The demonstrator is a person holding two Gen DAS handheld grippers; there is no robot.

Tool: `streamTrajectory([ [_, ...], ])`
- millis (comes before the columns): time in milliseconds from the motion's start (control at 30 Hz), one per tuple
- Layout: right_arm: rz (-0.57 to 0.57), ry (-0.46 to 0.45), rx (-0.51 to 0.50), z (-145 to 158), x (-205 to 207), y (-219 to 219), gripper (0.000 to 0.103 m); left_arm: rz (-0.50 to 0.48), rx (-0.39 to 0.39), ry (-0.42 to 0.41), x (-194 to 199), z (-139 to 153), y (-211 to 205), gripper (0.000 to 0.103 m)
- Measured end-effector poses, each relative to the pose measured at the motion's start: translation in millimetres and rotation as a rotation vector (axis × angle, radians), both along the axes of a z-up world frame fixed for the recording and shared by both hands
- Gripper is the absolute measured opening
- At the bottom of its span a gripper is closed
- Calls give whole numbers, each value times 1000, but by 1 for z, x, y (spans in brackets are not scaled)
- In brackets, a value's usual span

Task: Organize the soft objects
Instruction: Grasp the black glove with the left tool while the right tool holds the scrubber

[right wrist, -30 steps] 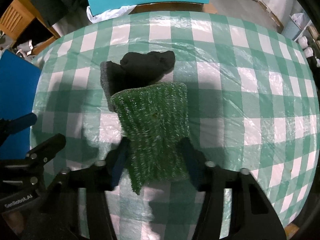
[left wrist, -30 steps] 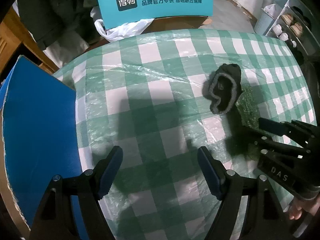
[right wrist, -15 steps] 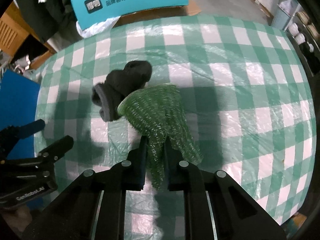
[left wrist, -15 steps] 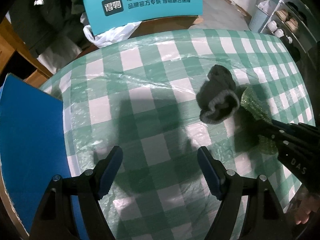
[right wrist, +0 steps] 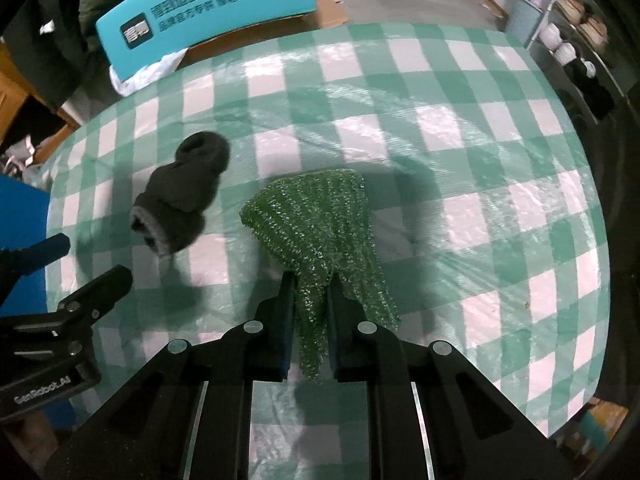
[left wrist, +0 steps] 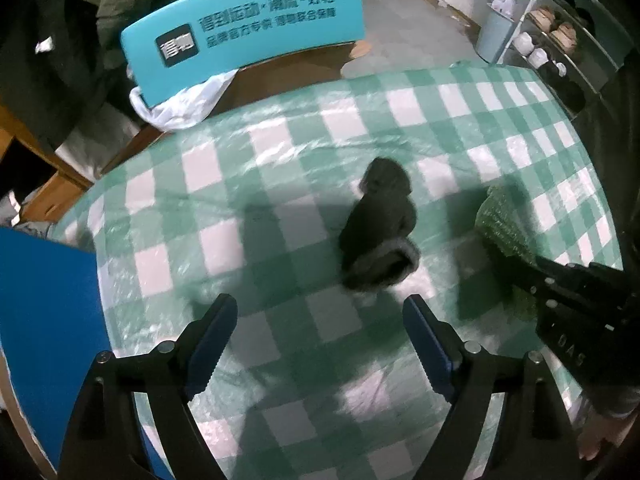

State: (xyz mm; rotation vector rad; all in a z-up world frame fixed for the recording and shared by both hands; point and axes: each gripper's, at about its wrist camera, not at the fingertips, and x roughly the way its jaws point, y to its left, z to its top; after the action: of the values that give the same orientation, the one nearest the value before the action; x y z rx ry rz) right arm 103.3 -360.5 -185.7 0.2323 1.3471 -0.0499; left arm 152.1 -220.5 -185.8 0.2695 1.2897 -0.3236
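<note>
The right tool [right wrist: 310,292] has pinched shut on the green knit [right wrist: 320,224], dragging it clear of the dark sock [right wrist: 180,192]; the left tool [left wrist: 320,320], jaws opening, has shifted toward that sock at 12 o'clock

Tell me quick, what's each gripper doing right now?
Left gripper: fingers opening, nothing between them.
Right gripper: closed on the green knit cloth.

Left gripper [left wrist: 320,320] — black angular frame, blue ribbed pads [left wrist: 212,340], silver screw heads along the arms. Right gripper [right wrist: 310,292] — same black build w/ round silver screws; side reads "DAS". Left body marked "GenRobot.AI" in white.
</note>
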Motion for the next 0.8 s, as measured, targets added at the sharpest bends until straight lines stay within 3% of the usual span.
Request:
streamTrajectory([
  [467,-43,-44,10,6,5,-13,12,34,-52,45,28,-18,-19,87],
  [800,-48,-60,1,7,10,-11,12,26,-24,29,40,-35,-34,87],
])
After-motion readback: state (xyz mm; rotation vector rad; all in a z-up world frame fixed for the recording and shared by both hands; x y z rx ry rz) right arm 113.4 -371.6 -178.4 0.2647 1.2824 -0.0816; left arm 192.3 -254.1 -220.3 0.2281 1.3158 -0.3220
